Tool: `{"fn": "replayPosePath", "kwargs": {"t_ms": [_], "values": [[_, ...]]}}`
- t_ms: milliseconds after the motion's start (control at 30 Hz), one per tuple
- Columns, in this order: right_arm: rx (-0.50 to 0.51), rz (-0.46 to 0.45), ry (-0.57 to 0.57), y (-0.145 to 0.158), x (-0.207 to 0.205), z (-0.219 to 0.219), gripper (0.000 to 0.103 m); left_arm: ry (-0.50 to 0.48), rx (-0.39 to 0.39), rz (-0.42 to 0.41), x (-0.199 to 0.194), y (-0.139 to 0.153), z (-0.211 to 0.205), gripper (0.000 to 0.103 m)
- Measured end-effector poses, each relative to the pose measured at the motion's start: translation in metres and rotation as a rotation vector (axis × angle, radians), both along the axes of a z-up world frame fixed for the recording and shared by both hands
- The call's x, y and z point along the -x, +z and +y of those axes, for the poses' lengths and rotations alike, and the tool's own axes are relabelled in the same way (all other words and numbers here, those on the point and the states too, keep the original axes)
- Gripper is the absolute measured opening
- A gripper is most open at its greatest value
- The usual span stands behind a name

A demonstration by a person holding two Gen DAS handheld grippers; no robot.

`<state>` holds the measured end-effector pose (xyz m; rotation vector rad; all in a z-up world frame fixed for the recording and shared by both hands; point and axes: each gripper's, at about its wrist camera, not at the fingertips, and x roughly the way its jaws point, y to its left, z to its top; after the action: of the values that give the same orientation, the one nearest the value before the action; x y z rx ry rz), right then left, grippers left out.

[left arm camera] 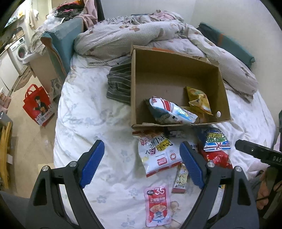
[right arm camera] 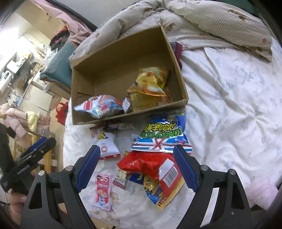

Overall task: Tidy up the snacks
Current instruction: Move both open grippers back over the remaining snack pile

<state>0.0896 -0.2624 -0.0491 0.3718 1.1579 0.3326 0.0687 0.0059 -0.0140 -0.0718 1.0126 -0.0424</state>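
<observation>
Both claws, left claw (left arm camera: 141, 163) and right claw (right arm camera: 136, 166), hang wide open, holding nothing. Loose snacks like the red bag (right arm camera: 149, 165) sit by the bed's edge, probably headed into the cardboard box (left arm camera: 176, 68).

hidden: blue snack bag (right arm camera: 155, 195) mostly under red bag (right arm camera: 141, 163) | contents perhaps unreadable

Both wrist views angled steeply down, close over the shared cardboard box (left arm camera: 176, 70) and bed (right arm camera: 229, 105).

A lived-in home bedroom, shown by a bed (left arm camera: 91, 112) with a floral sheet and a rumpled quilt (left arm camera: 141, 35). Beyond the bed, a washing machine (left arm camera: 18, 51), piled clothes (left arm camera: 70, 8) and a red shopping bag (left arm camera: 37, 105) on the floor mark a small domestic flat.
</observation>
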Motion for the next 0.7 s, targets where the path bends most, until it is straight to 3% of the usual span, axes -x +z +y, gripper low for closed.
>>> {"fn": "replayPosePath", "kwargs": {"t_ms": [200,300,367,533,700], "values": [[-0.015,0.039,-0.052,-0.009,0.000,-0.007,0.087,0.014,0.026,0.075,-0.004,-0.016,0.008,0.085],[-0.021,0.058,-0.079,-0.013,-0.003,-0.013,0.087,-0.006,0.063,0.195,-0.006,-0.041,0.007,0.085],[-0.024,0.073,-0.091,-0.016,-0.004,-0.016,0.087,-0.025,0.048,0.315,-0.003,-0.067,0.000,0.085],[-0.036,0.089,-0.113,-0.020,-0.006,-0.022,0.087,0.010,0.076,0.570,0.018,-0.133,-0.011,0.085],[-0.053,0.095,-0.125,-0.020,-0.008,-0.026,0.087,-0.039,-0.013,0.608,0.029,-0.156,-0.033,0.085]]}}
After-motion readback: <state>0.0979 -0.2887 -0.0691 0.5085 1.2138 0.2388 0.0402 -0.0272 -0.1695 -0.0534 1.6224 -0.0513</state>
